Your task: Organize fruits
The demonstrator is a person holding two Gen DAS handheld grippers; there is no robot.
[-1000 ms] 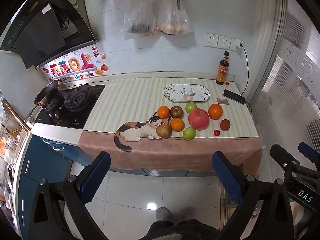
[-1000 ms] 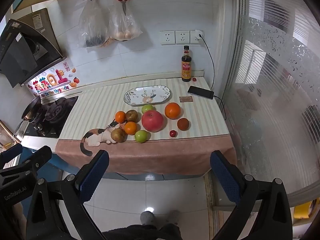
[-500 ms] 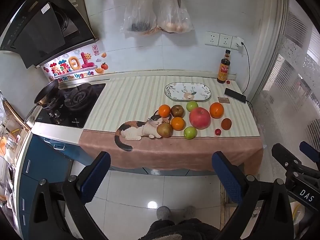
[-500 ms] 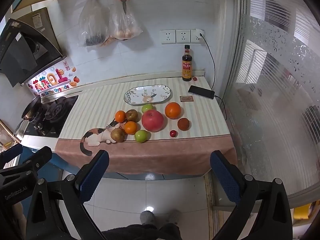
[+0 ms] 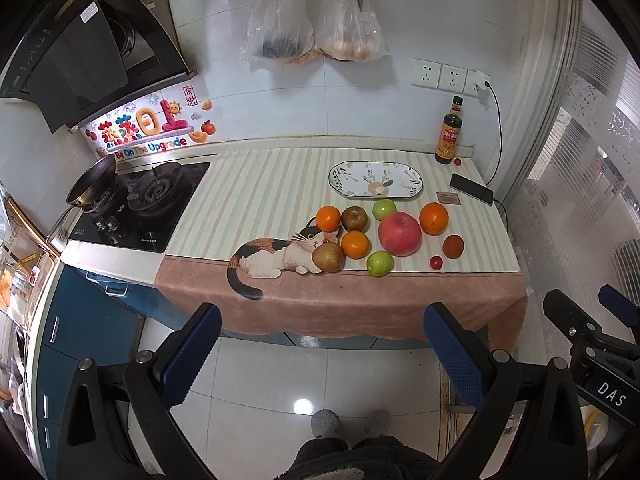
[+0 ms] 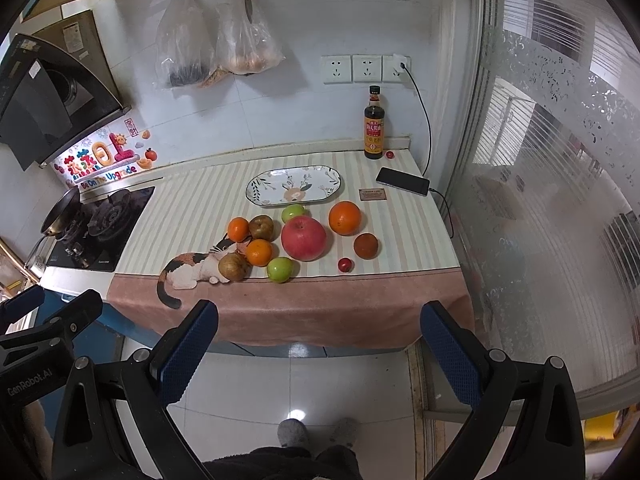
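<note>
Honestly, nothing was gripped yet: my left gripper [image 5: 320,356] and right gripper [image 6: 316,354] both hung spread wide and empty, well short of the counter. The fruits sat loose on the striped cloth [image 5: 260,200], clustered around the big red apple [image 5: 400,234], just in front of the bare oval plate [image 5: 376,180]. I judged rolling the main risk; nudging the green apple [image 5: 380,263] near the cloth's fold could send it off the edge. Only the right view showed the phone [image 6: 402,181] fully, and the frosted glass beside it.
</note>
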